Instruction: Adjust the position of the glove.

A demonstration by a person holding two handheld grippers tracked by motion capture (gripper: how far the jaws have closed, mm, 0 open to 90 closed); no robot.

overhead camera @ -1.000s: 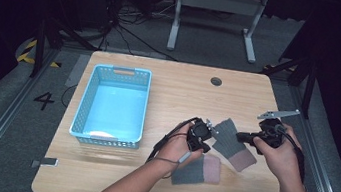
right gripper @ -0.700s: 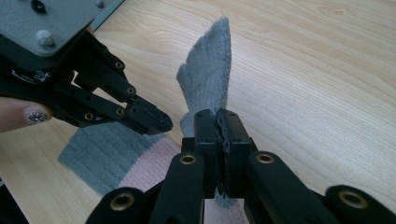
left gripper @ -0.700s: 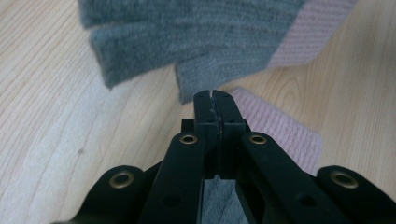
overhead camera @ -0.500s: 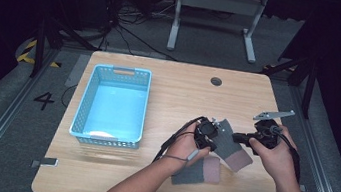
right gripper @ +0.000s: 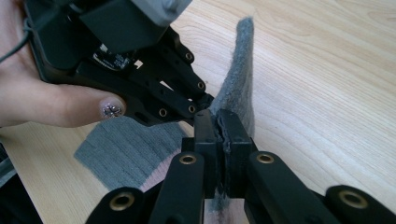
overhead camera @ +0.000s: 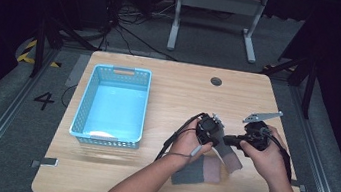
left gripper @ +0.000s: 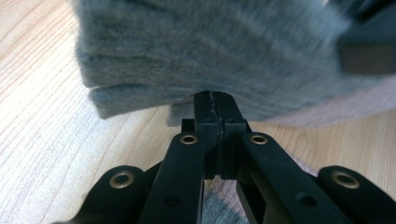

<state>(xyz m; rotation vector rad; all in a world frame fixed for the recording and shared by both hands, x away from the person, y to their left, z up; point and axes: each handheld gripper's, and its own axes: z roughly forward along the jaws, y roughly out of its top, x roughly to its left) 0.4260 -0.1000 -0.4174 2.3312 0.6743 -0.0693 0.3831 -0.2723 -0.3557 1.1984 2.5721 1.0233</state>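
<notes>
A grey sock (overhead camera: 231, 156) with a pinkish end is lifted at one edge between my two grippers, right of the table's middle. My left gripper (overhead camera: 218, 137) points right and is shut on the sock's edge; in the left gripper view its jaws (left gripper: 215, 100) pinch the grey knit (left gripper: 210, 46). My right gripper (overhead camera: 231, 141) points left, and its jaws (right gripper: 219, 119) are shut on the same sock (right gripper: 238, 79), tip to tip with the left gripper (right gripper: 203, 105). A second grey sock (overhead camera: 195, 173) lies flat on the table below them, also seen as a grey patch (right gripper: 121, 149).
A light blue plastic basket (overhead camera: 84, 114) stands on the left half of the wooden table (overhead camera: 184, 93). A round cable hole (overhead camera: 216, 81) sits near the far edge. Both forearms come in from the near edge.
My left gripper has moved right, closer to the right gripper, so the two now meet on the sock. The right hand has stayed nearly in place.
</notes>
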